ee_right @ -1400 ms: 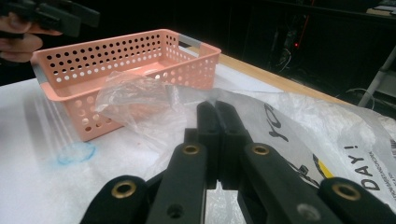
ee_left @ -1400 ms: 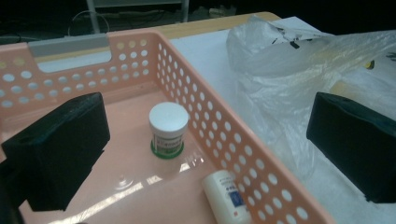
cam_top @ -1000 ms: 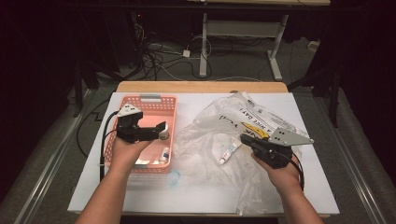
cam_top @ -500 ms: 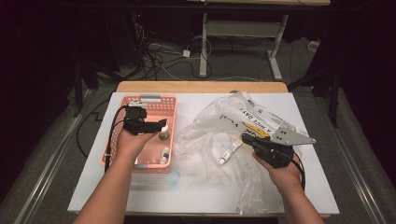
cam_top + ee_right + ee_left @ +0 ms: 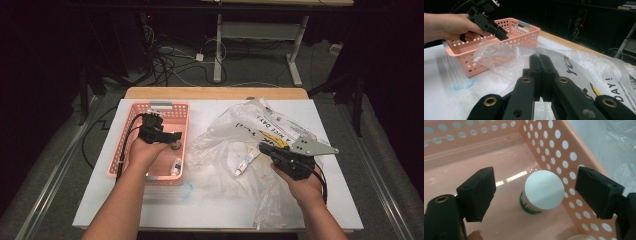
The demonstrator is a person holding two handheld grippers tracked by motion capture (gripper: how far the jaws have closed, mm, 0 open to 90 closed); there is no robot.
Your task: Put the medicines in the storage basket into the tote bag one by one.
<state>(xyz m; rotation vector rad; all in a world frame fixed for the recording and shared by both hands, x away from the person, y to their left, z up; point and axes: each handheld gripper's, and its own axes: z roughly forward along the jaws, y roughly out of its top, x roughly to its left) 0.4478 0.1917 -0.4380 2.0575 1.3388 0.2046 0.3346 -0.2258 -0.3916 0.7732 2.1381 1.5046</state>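
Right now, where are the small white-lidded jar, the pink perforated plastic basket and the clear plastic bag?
small white-lidded jar (image 5: 544, 189), left gripper view, on its lid.
pink perforated plastic basket (image 5: 182, 131), high view, on its right wall.
clear plastic bag (image 5: 235, 125), high view, on its crumpled upper part.

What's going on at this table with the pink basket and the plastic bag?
A person works with black tongs in each hand. The left tongs hang open inside the perforated pink plastic basket, over a small round jar with a white lid standing on the basket floor; their jaws have just been closing, not yet touching it. The right tongs are shut on the crinkled clear plastic bag with black lettering, pinching a fold. A small tube lies on the bag.
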